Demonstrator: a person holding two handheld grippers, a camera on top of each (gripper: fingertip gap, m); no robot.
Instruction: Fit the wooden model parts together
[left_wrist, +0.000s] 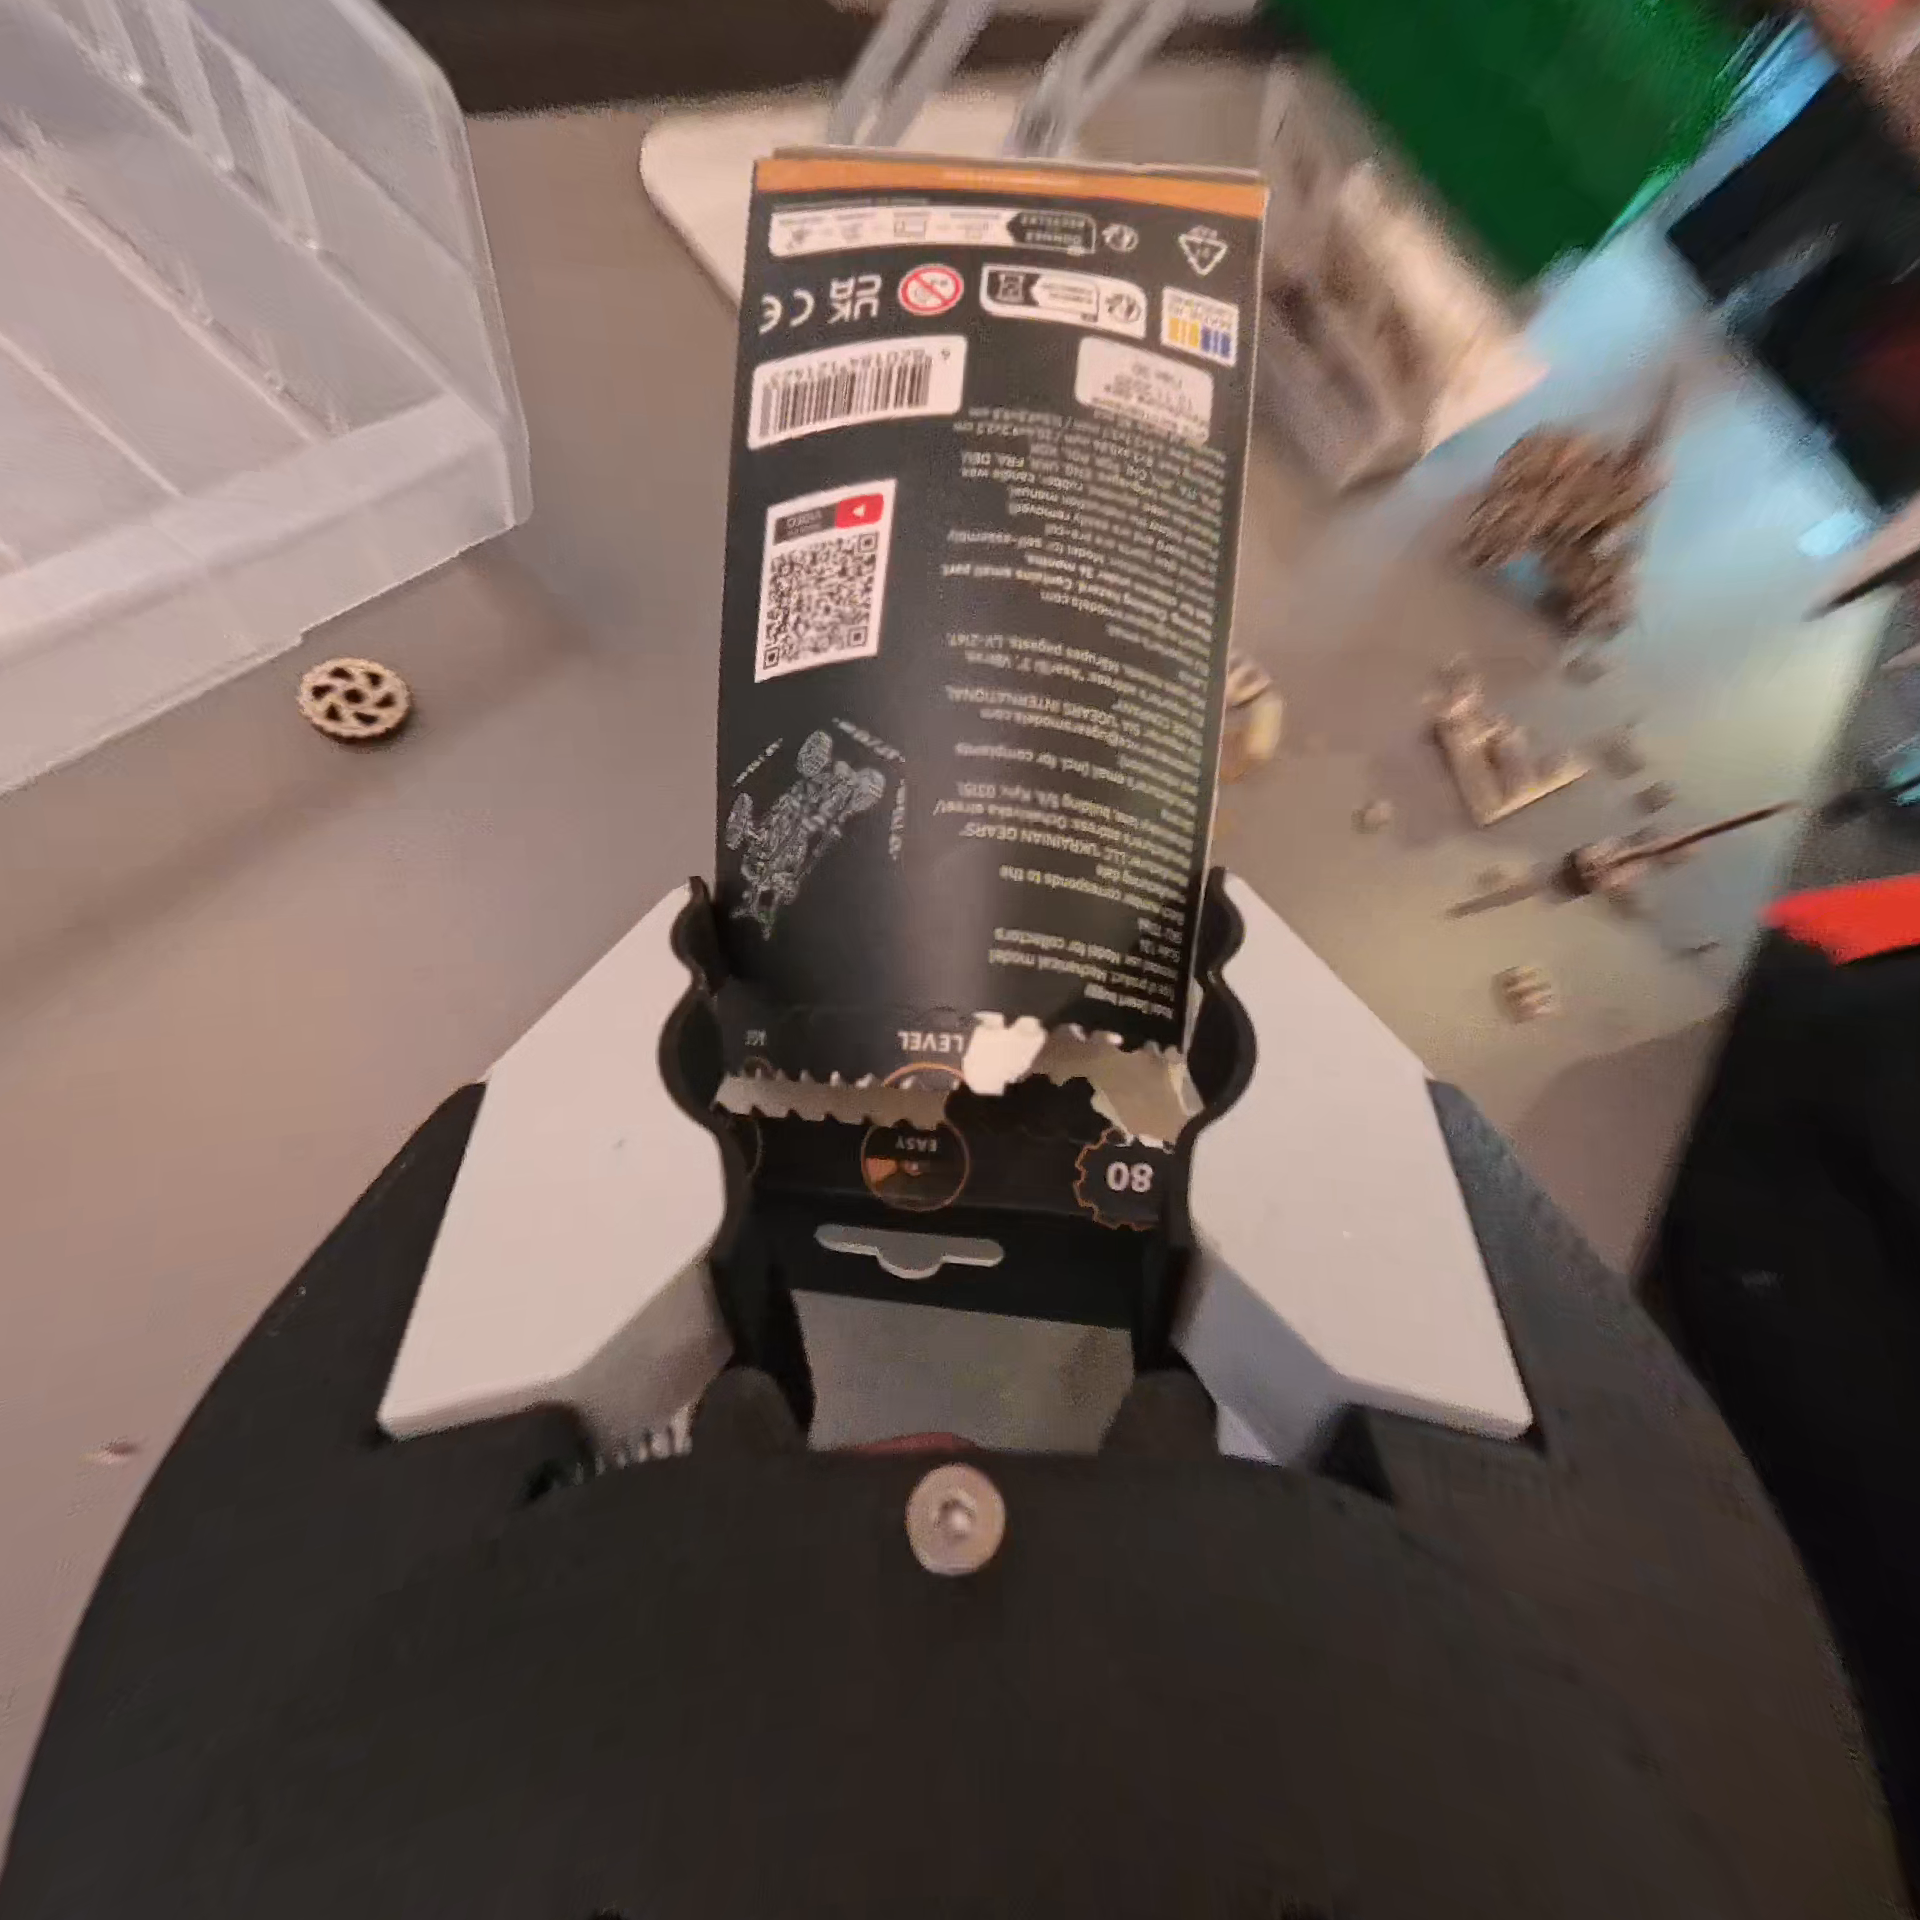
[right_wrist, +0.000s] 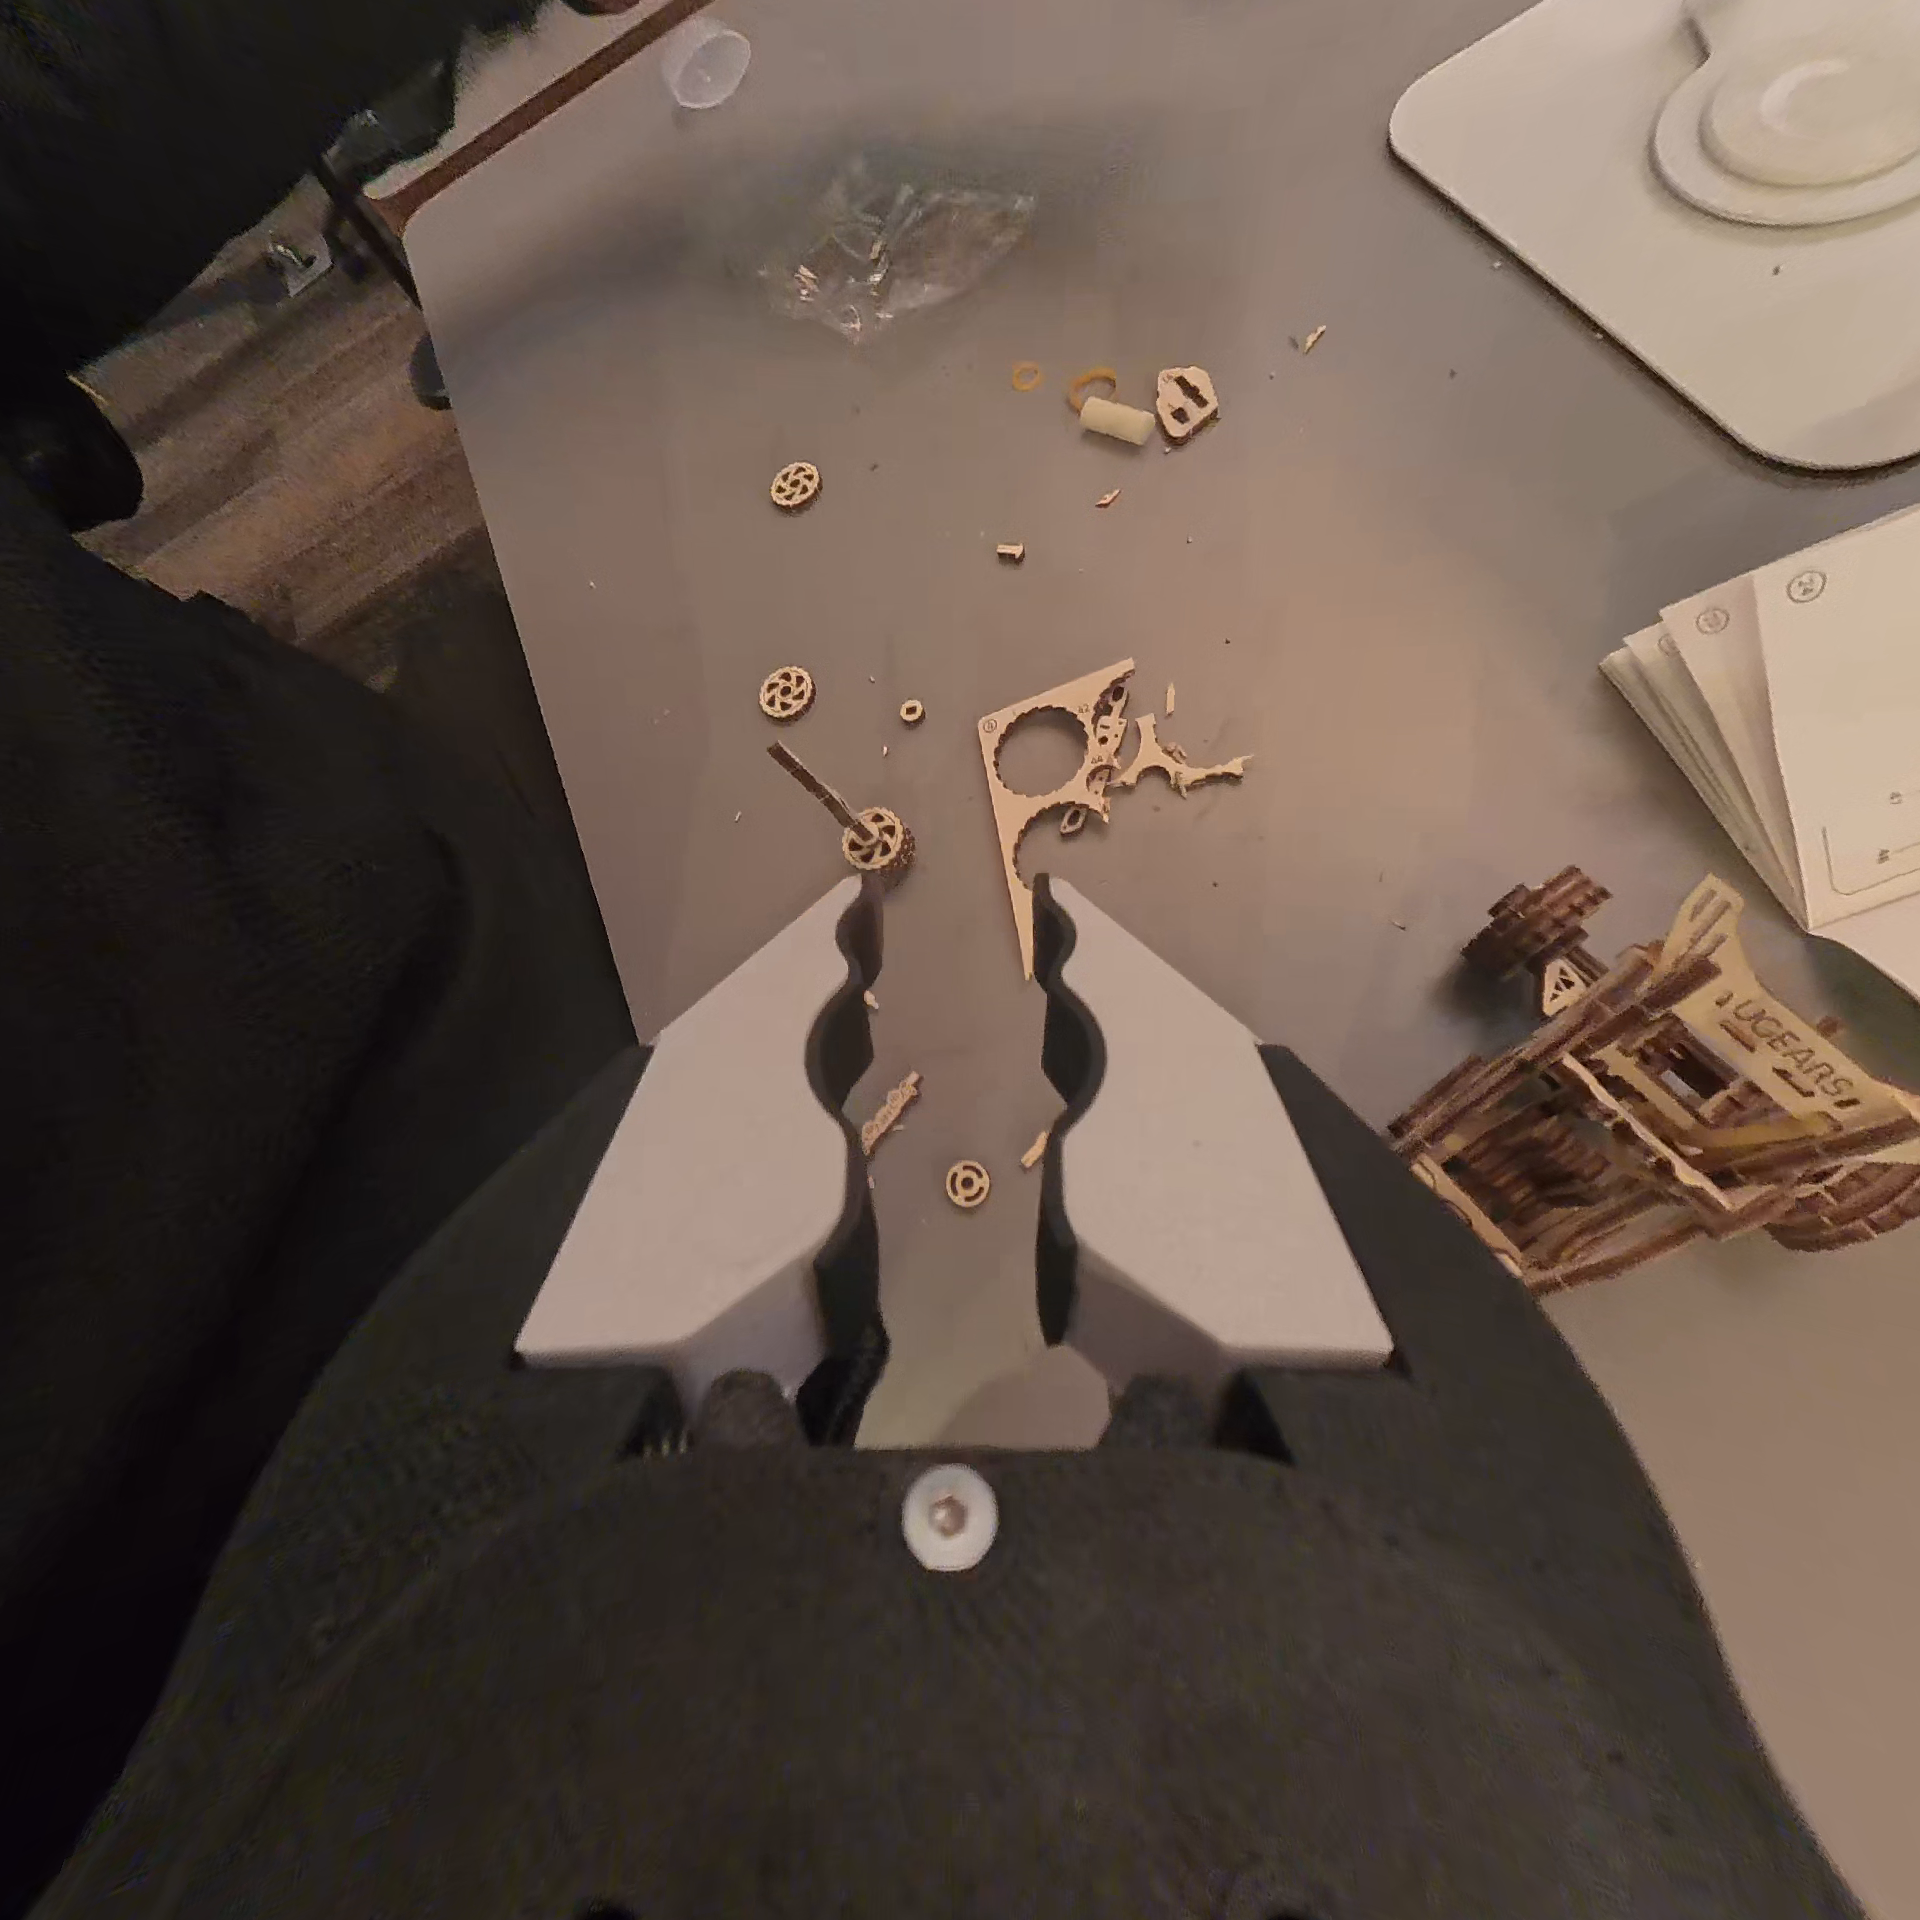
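Left gripper (left_wrist: 956, 1049) fingers clamp torn black model box (left_wrist: 987, 582).

A hobby worktable: grey tabletop (right_wrist: 1351, 644) strewn with wooden offcuts (right_wrist: 1070, 790).

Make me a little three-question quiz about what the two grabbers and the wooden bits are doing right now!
1. True or false: the left gripper is shut on the black box.
2. What is between the right gripper fingers? A) a wheel B) nothing C) a bag
3. Where does the half-built wooden model sit relative to the right gripper?

Key: 1 true. 2 B. 3 On the table, to its right.
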